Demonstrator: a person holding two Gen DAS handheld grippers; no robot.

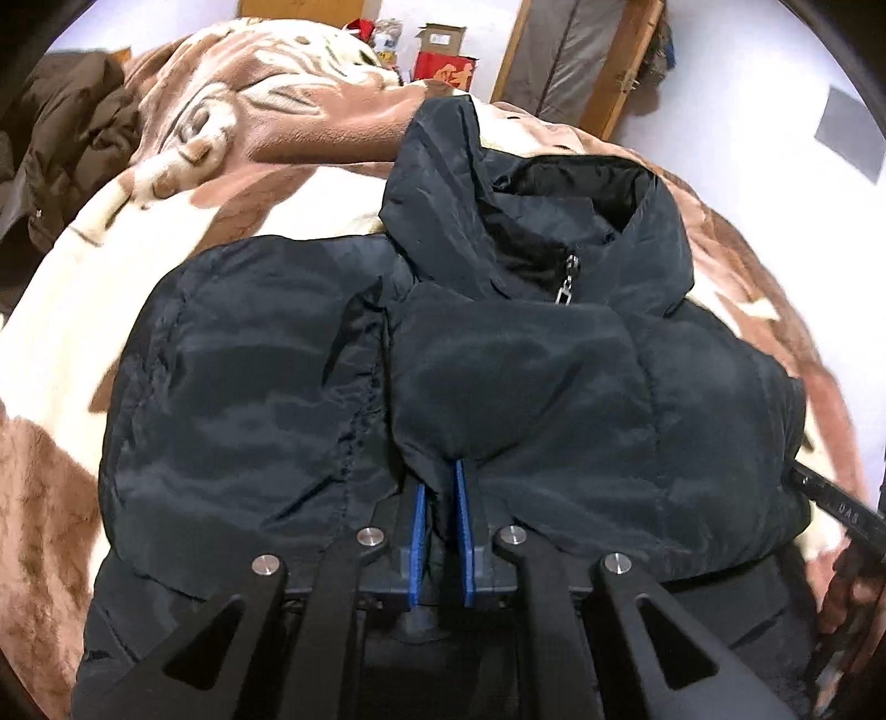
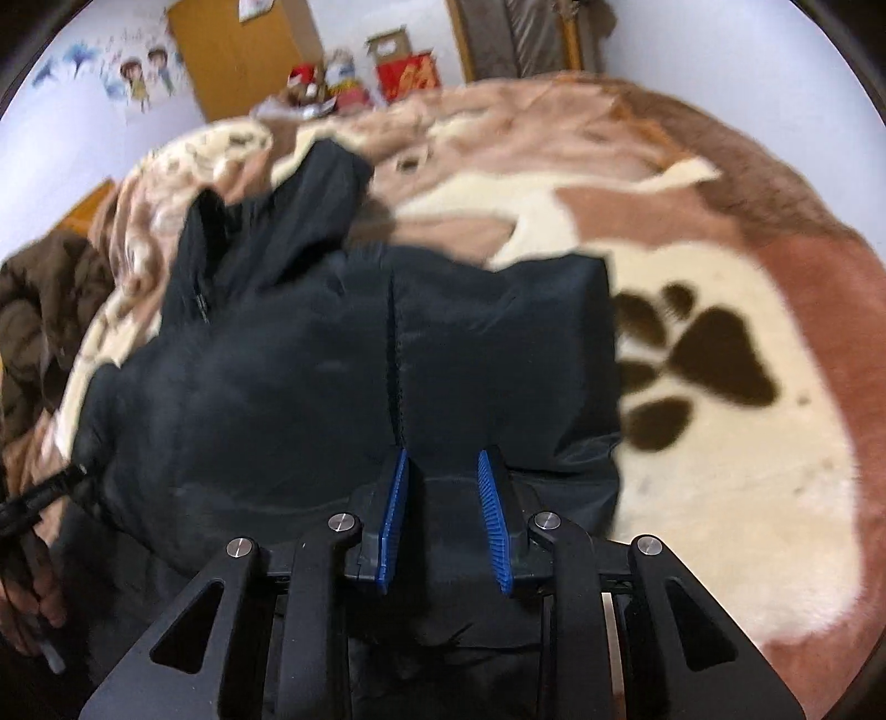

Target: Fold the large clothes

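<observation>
One black puffer jacket (image 1: 266,387) lies spread over a bed covered by one fleece blanket (image 1: 83,310), brown and cream in large blotches. The jacket sits in the middle of the bed, hood (image 1: 443,183) pointing away from the cameras, its collar zipped with one metal zipper pull (image 1: 567,279) hanging below the neck opening. One sleeve or side panel is folded over onto the chest, making a rounded flap.

The left claw (image 1: 440,487) is clamped on the lower tip of that folded flap: its two blue-padded fingers (image 1: 419,520) stand close together with a pinch of black fabric caught between them. In the left wrist view part of the other tool (image 1: 830,498) shows at the right edge, touching the jacket's side.

The right claw (image 2: 443,471) has its two blue ribbed fingers (image 2: 493,520) spread apart, with jacket fabric (image 2: 277,387) lying in the gap but not squeezed; the pads do not press it. This view is blurred. A seam line runs up the jacket straight ahead of the claw. To the right of the jacket, the blanket shows one dark paw print (image 2: 703,354) on a cream patch.

One brown coat (image 1: 61,144) is heaped at the left edge of the bed, apart from the black jacket. Beyond the bed stand one red box (image 1: 446,72), one open cardboard box (image 1: 440,36) above it, and a wooden cabinet (image 2: 243,50). Cartoon stickers (image 2: 144,72) decorate the wall in the right wrist view.
</observation>
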